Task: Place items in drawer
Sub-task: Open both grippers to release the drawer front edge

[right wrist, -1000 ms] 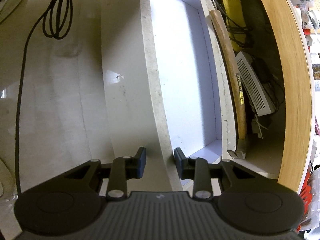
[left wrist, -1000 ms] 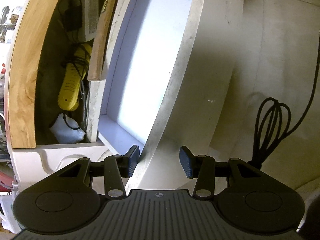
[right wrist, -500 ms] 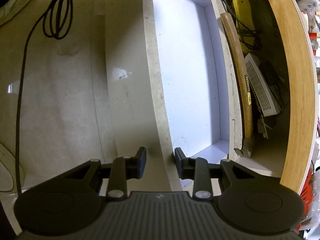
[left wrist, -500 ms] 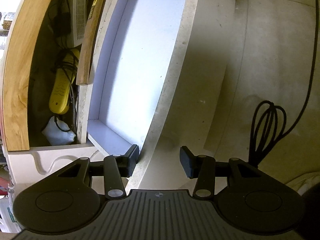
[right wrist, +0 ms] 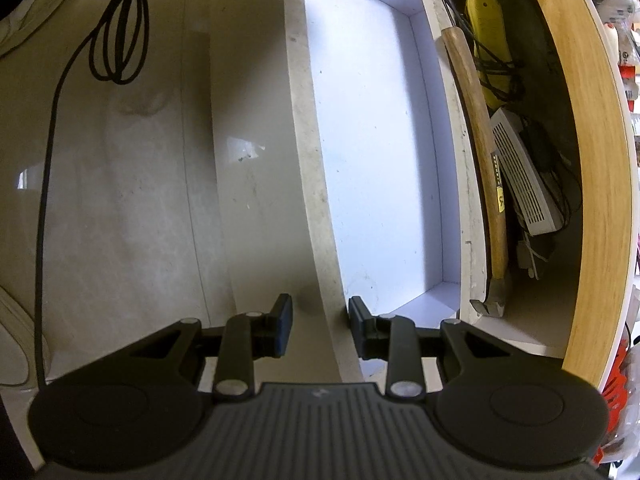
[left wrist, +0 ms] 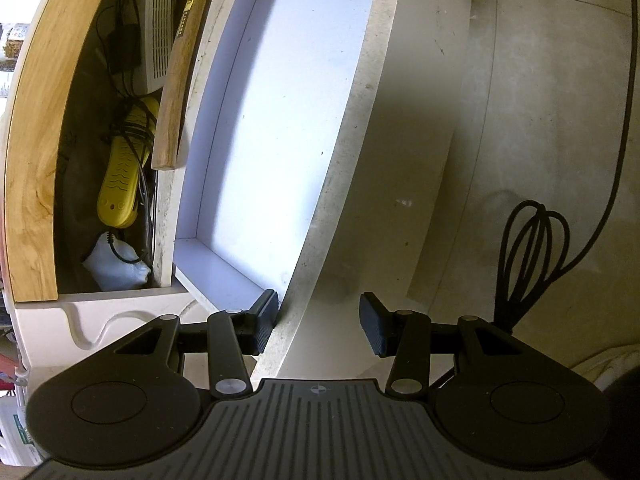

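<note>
Judging by the bare white bottom of the drawer (left wrist: 280,120), pulled well out and holding nothing: opening step, at or near its end, with no loading begun. Right gripper (right wrist: 320,322) astride the drawer front (right wrist: 316,160), jaws drawn together and clamped on that panel's top edge. Left gripper (left wrist: 318,324) astride the same panel at its other end, jaws partly apart, inner pad (left wrist: 264,326) touching the rim, outer pad seemingly clear of the face, so probably no real grip there. Candidate items just behind the drawer's back wall, in the open compartment under the wooden top (left wrist: 32,160): hammer (left wrist: 172,92) lying along that wall, yellow plastic device (left wrist: 120,176) tangled in cords, white vented box (left wrist: 154,36). Unclear which of these to load. Next, most likely: let go of the front, lift clear, reach across the drawer for the hammer's wooden handle, nearest and least tangled. Calls for jaws spread wide across the handle and a lift high enough to clear the back wall. Worth minding the cords around the yellow device
</note>
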A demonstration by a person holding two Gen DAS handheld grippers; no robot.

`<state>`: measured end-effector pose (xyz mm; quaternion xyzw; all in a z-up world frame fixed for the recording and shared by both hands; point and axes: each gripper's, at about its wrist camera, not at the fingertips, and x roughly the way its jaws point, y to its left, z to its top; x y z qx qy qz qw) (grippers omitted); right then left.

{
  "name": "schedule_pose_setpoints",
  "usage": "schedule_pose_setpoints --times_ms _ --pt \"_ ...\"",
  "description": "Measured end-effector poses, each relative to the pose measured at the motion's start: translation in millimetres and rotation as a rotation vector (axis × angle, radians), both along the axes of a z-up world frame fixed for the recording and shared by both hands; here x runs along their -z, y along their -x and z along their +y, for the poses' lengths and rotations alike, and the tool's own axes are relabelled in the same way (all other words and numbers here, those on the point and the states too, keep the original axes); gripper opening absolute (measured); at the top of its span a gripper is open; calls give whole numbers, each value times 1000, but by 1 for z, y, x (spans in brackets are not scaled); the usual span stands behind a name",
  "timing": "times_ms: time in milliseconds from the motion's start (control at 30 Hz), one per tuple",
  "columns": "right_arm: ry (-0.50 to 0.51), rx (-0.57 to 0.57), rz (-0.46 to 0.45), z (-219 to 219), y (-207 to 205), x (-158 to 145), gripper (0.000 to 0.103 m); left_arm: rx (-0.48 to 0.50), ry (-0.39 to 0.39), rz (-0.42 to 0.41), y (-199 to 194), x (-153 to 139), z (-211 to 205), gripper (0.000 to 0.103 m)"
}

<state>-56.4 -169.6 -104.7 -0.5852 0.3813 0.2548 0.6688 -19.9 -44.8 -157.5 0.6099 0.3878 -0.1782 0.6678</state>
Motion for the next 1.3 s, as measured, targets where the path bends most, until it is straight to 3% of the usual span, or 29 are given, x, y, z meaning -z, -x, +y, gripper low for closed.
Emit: schedule_pose_setpoints --times_ms 467,500,533,567,600,633,1033,1300 --pt "-19 -3 2 2 0 -3 34 -4 3 -1 -3 -5 -3 44" --pt "-20 -16 -7 2 2 -2 47 -7 9 -2 0 -5 -2 47" --pt "-12 -35 -25 4 5 0 91 -3 10 -9 0 -4 -2 52" --pt "-3 -57 -53 5 8 3 102 3 11 -15 -1 -3 -2 74" --pt "-6 -69 -56 7 8 7 103 14 9 -33 0 -3 -3 93" --pt "-9 -80 -59 9 8 11 103 26 6 -51 0 -2 -4 95" --pt "-31 -47 -57 16 -17 59 103 7 20 -67 -7 -4 -6 95" --pt "-63 -21 -53 20 -22 61 103 16 32 -62 0 -13 -10 95"
